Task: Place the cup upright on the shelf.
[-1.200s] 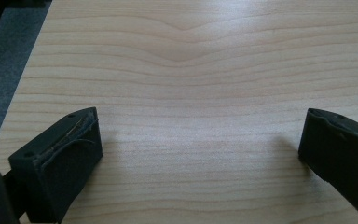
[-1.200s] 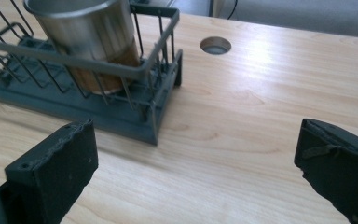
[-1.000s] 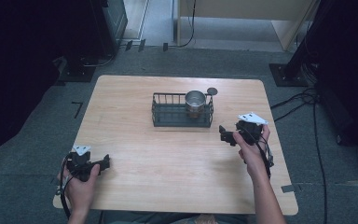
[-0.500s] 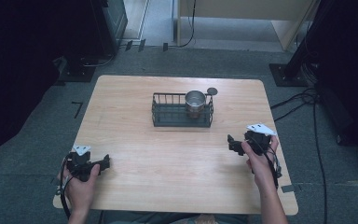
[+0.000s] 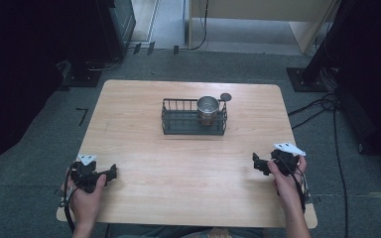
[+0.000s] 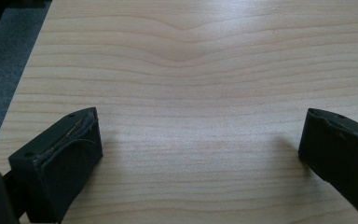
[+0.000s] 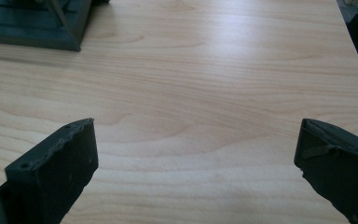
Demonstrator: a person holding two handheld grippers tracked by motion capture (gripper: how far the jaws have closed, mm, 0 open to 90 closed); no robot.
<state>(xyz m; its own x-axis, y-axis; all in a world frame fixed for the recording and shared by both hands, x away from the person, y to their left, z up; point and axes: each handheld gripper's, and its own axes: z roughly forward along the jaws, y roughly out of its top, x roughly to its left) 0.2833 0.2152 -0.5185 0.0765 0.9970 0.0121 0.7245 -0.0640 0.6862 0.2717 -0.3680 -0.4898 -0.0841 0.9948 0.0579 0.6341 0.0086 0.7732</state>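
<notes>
- Light wooden rectangular table, centre of frame.
- Grey carpet floor surrounding it.
- Black cables on floor, right of frame.
- Dark equipment cabinet, upper left.
- Pale wooden furniture panel, top centre.

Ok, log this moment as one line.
left gripper: open, empty | right gripper: open, empty | metal cup: in wire basket

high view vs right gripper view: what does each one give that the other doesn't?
High view: the metal cup standing in the right part of the wire basket, a small dark disc behind the basket, the left tongs and both hands.

Right gripper view: a close look at the right tongs, jaws wide apart over bare wood, nothing between them.

Shared: the wooden table, the basket and the right tongs.
</notes>
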